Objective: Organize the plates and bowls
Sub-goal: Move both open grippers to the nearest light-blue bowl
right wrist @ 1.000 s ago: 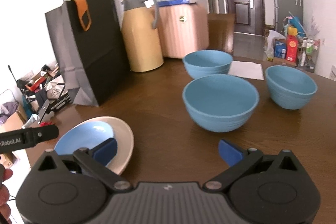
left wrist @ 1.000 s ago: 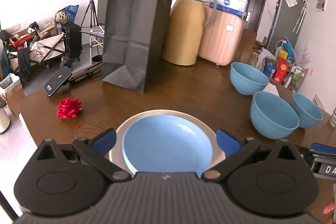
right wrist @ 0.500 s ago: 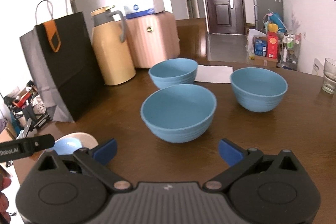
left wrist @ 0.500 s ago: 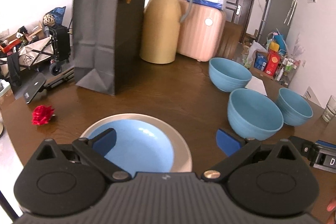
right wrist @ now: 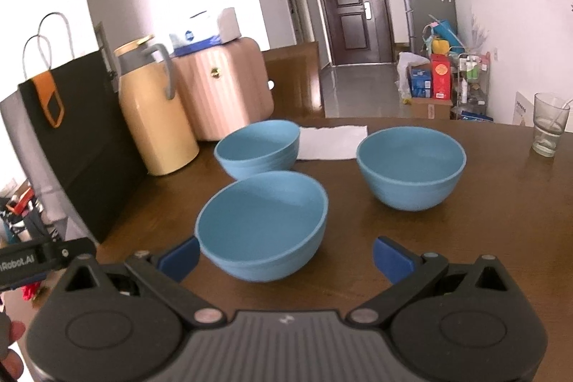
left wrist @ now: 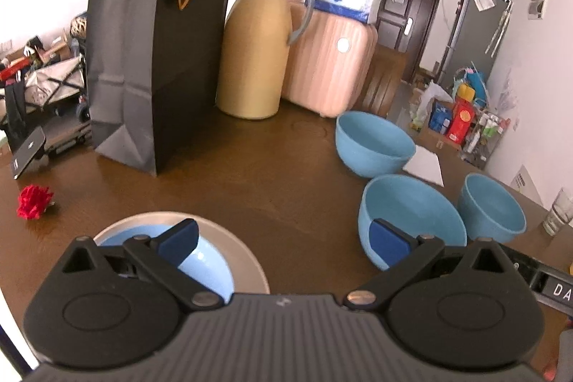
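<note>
Three blue bowls stand on the brown table: a near one (right wrist: 263, 224), a far left one (right wrist: 258, 147) and a right one (right wrist: 411, 167). They also show in the left wrist view: near (left wrist: 412, 217), far (left wrist: 374, 142), right (left wrist: 492, 206). A light blue plate (left wrist: 207, 260) lies stacked on a cream plate (left wrist: 240, 253) at the left. My left gripper (left wrist: 283, 238) is open and empty, just right of the plates. My right gripper (right wrist: 284, 255) is open and empty, its fingers either side of the near bowl's front.
A black paper bag (left wrist: 154, 59), a tan thermos jug (left wrist: 256, 52) and a pink case (left wrist: 329, 59) stand at the back of the table. A red flower (left wrist: 34, 201) lies at the left. A white napkin (right wrist: 333, 142) and a glass (right wrist: 548, 124) sit farther right.
Both grippers have swung right. The plates slid to the lower left of the left wrist view. The near bowl came closer and sits between the right gripper's fingers.
</note>
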The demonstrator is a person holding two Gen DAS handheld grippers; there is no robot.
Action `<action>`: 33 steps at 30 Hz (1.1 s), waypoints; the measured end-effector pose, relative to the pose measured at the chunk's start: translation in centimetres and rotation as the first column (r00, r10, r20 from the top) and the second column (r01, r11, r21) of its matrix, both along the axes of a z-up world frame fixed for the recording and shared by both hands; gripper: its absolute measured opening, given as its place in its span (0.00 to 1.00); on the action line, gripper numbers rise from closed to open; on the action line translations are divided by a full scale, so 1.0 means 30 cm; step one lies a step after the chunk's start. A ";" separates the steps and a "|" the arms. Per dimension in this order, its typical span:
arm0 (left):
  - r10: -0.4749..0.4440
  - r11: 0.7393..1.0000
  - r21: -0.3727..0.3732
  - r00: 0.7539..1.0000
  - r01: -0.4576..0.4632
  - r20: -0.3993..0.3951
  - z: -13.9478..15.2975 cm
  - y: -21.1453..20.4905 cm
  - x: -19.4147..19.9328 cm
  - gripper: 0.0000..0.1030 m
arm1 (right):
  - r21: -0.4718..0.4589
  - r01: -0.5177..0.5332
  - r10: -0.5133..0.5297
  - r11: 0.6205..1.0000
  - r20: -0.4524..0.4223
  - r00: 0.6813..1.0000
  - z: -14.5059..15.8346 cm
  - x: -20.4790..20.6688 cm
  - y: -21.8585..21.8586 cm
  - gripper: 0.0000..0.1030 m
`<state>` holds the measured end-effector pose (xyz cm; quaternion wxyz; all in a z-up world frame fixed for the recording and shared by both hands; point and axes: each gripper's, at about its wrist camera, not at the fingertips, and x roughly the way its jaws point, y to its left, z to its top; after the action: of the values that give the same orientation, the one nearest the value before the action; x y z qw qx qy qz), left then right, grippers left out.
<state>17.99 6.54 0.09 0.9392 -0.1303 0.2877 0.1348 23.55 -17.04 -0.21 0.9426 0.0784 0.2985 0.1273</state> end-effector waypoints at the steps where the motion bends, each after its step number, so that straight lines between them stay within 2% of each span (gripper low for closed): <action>1: 0.008 1.000 -0.001 1.000 -0.008 0.007 0.002 -0.006 0.008 1.00 | 0.003 0.004 -0.004 1.000 0.005 1.000 -0.001 0.008 -0.004 1.00; 8: 0.040 0.999 -0.023 0.999 -0.040 0.004 -0.019 -0.063 0.108 1.00 | -0.018 0.011 -0.011 1.000 -0.008 1.000 -0.033 0.114 -0.036 1.00; 13: 0.086 0.993 -0.087 0.996 -0.085 0.004 -0.024 -0.065 0.174 1.00 | 0.019 0.002 -0.001 1.000 -0.039 0.999 -0.049 0.171 -0.081 1.00; 23: 0.167 0.984 -0.062 0.985 -0.165 0.042 -0.033 -0.080 0.279 1.00 | 0.013 -0.007 0.008 1.000 -0.041 0.999 -0.064 0.273 -0.090 1.00; 29: 0.109 0.994 -0.005 0.993 -0.109 0.054 -0.072 -0.102 0.308 1.00 | 0.002 0.015 -0.015 1.000 -0.100 0.995 -0.124 0.338 -0.106 1.00; 33: 0.099 0.995 -0.007 0.994 -0.098 0.049 -0.085 -0.099 0.309 1.00 | 0.006 0.028 -0.027 1.000 -0.114 0.993 -0.147 0.341 -0.109 1.00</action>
<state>27.25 3.57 -2.47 0.9379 -0.1496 0.2581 0.1771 33.76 -20.30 -4.61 0.9255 0.0933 0.3500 0.1109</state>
